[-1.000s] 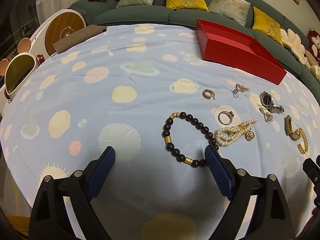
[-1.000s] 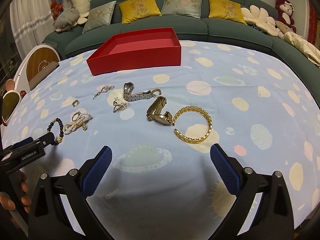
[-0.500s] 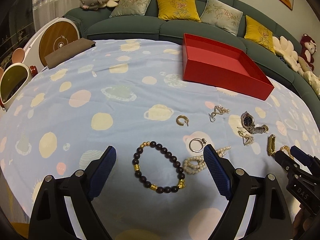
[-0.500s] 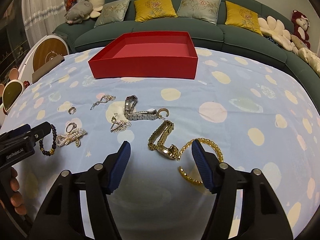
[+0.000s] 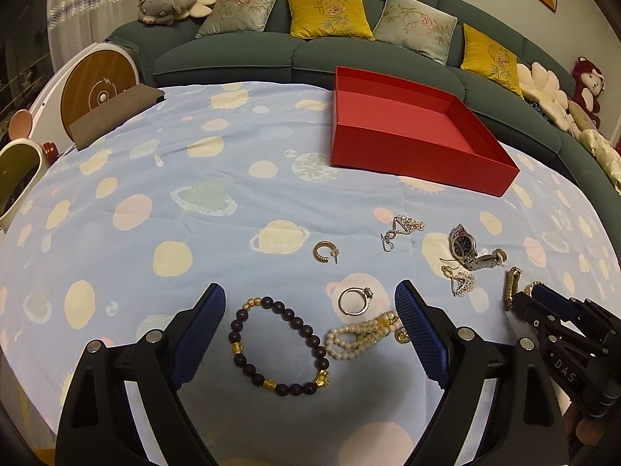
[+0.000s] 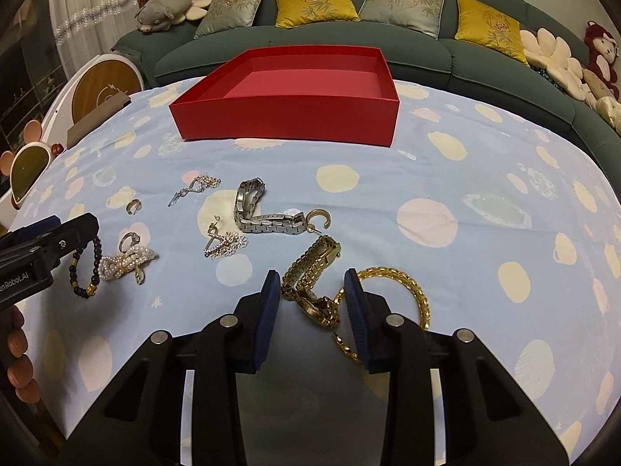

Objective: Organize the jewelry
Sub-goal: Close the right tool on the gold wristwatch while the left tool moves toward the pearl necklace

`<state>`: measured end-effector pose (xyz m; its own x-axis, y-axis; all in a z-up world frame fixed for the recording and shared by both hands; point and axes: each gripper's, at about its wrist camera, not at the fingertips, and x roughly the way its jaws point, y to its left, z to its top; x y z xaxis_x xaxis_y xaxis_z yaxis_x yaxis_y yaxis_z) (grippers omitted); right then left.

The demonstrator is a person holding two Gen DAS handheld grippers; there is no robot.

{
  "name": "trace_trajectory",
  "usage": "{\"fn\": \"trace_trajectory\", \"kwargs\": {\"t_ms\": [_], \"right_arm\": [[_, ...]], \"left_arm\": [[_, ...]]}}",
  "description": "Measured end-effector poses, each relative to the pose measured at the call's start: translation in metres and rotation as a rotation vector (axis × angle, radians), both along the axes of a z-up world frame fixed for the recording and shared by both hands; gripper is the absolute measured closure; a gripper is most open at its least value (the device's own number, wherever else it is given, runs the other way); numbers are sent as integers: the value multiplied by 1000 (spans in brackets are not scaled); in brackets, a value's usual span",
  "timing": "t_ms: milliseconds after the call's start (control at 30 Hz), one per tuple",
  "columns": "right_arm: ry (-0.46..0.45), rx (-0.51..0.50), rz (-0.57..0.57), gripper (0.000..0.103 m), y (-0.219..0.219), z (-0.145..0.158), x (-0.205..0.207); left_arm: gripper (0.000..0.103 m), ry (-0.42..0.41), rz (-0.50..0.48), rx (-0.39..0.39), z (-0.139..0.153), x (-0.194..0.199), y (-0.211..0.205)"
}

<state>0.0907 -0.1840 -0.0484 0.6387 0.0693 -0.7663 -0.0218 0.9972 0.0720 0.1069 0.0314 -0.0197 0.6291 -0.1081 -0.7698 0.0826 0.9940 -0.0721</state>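
Jewelry lies scattered before my tools: right tool half-closed around the gold watch, not yet clenched; left tool spread wide over the bead bracelet.

Both wrist cameras looked forward, low over the table, toward the sofa, sharing the box and jewelry.

Tabletop under pale-blue planet-print cloth; on it red box, silver watch, gold watch, gold bangle, beaded bracelet, pearl strand, ring, scattered earrings.
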Motion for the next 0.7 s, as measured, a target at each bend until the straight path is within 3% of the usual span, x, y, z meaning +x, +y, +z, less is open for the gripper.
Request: {"fn": "trace_trajectory", "kwargs": {"t_ms": [133, 333, 500, 700], "right_arm": [[-14, 37, 13, 69, 0, 10, -7], [59, 30, 0, 70, -4, -11, -9], [44, 37, -16, 72, -7, -12, -7], [31, 47, -38, 92, -7, -12, -2]], "left_arm": [[17, -2, -1, -3, 0, -1, 0], [17, 14, -16, 15, -7, -4, -3], [17, 15, -21, 2, -6, -5, -3], [17, 20, -43, 1, -6, -7, -10]]}}
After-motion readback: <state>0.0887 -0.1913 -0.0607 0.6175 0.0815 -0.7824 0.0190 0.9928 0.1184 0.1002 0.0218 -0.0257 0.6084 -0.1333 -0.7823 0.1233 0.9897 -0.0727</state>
